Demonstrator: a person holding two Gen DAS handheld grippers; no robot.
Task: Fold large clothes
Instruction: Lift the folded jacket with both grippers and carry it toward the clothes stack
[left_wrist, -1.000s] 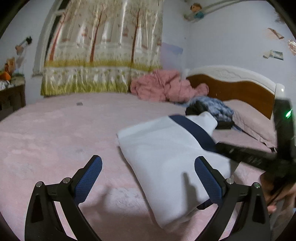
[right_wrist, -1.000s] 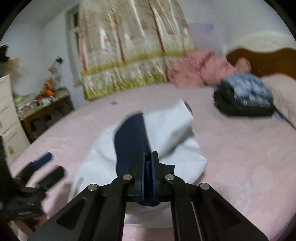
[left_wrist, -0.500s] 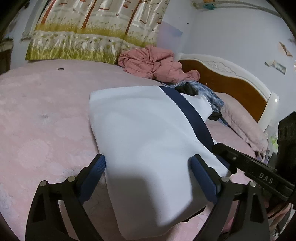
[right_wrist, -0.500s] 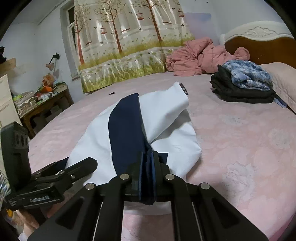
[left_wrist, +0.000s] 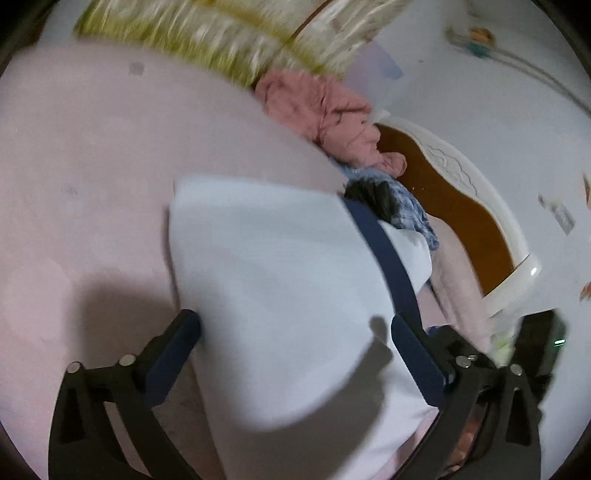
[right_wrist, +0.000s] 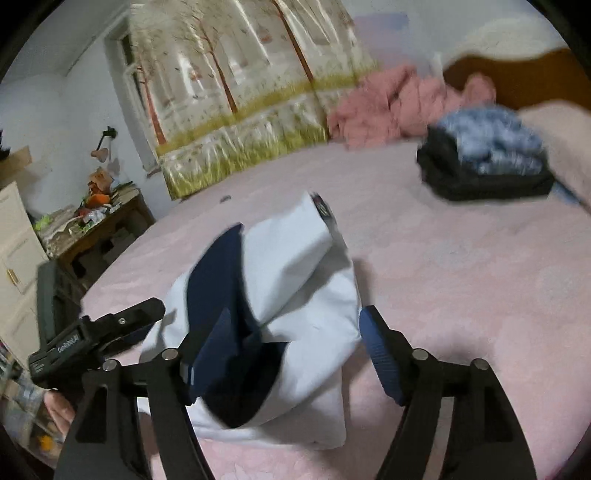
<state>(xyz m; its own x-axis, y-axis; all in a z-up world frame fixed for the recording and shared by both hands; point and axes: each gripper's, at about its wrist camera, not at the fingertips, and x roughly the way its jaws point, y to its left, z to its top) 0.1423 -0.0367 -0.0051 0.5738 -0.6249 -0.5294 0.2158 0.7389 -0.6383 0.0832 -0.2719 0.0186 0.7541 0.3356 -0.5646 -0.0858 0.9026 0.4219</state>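
white garment let go on the bed, both tongs standing apart

left wrist view: the left tongs (left_wrist: 295, 347) stand wide apart astride the near end of the folded white garment (left_wrist: 280, 288), which lies on the pink bed (left_wrist: 92, 166) from mid-frame to the bottom edge; the pads press on nothing, likely spread to tidy or take a fresh hold. its navy band (left_wrist: 384, 251) runs along the right side. a folded pile (left_wrist: 391, 199) waits by the headboard (left_wrist: 461, 206) at right (finished items, it seems). right wrist view: the right tongs (right_wrist: 291, 350) have just been opening; the navy panel (right_wrist: 221, 280) lies between the jaws, against the left pad, but is no longer clamped, so the bundle rests on the bed under its own weight in the lower centre. the other tongs reach in from lower left.
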